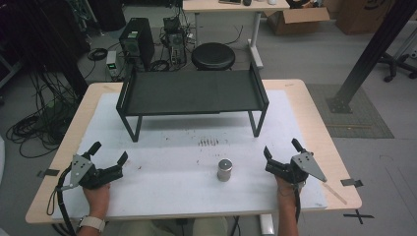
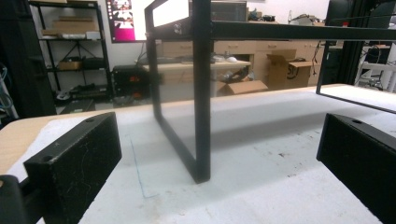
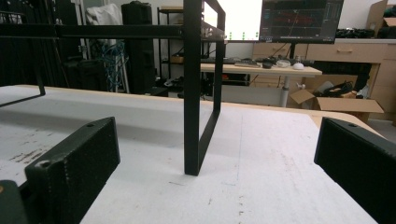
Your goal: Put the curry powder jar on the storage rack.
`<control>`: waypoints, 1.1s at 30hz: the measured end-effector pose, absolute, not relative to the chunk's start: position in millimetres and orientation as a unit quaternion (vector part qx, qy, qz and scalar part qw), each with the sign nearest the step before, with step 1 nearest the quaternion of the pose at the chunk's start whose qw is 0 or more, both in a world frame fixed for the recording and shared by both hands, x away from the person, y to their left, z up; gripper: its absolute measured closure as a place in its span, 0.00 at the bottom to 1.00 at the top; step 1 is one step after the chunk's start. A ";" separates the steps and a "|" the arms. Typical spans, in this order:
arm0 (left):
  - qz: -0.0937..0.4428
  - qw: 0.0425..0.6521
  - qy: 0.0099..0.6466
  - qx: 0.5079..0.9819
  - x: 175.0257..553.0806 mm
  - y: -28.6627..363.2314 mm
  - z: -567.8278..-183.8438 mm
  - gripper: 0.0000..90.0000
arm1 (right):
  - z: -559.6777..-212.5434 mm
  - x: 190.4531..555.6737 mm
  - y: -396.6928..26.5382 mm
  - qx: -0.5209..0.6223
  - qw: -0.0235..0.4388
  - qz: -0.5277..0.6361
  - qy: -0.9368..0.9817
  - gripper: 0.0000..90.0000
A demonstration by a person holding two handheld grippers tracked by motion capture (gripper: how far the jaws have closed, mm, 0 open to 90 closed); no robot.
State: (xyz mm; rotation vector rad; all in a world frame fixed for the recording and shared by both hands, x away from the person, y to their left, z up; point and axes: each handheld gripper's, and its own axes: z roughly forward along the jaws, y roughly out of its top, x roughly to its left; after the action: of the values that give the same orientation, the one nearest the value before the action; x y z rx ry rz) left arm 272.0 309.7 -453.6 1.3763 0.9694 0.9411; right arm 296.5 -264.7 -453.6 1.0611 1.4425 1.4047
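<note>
A small silver metal cylinder stands upright on the white table mat, front centre. A black raised shelf on thin legs stands at the back of the mat. My left gripper rests at the front left, open, with nothing between its jaws. It faces the shelf's left leg frame. At the front right my right gripper is open and holds nothing. Straight ahead of it stands the shelf's right leg frame. The cylinder sits left of the right gripper, apart from it.
Dark scuff marks dot the mat in front of the shelf. Beyond the table are a black round stool, a computer tower, cables on the floor and cardboard boxes. A black post stands at the right.
</note>
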 end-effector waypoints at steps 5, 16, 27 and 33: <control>0.400 0.571 0.414 0.585 271.9 310.0 -453.7 0.00 | -453.3 297.1 -264.3 0.425 0.418 0.558 0.577 0.00; 0.401 0.572 0.413 0.584 271.5 310.0 -453.8 0.00 | -453.1 297.4 -264.8 0.426 0.417 0.559 0.577 0.00; 0.402 0.572 0.412 0.585 271.4 310.1 -453.8 0.00 | -453.0 297.4 -265.8 0.428 0.415 0.561 0.574 0.00; 0.401 0.572 0.412 0.584 271.5 310.1 -453.8 0.00 | -450.2 295.7 -265.8 0.429 0.411 0.565 0.573 0.00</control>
State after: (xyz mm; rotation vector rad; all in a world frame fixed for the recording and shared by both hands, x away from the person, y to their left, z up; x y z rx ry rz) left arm 271.5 310.1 -453.8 1.3705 0.9672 0.9409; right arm 295.7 -265.8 -450.2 1.0794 1.4417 1.4211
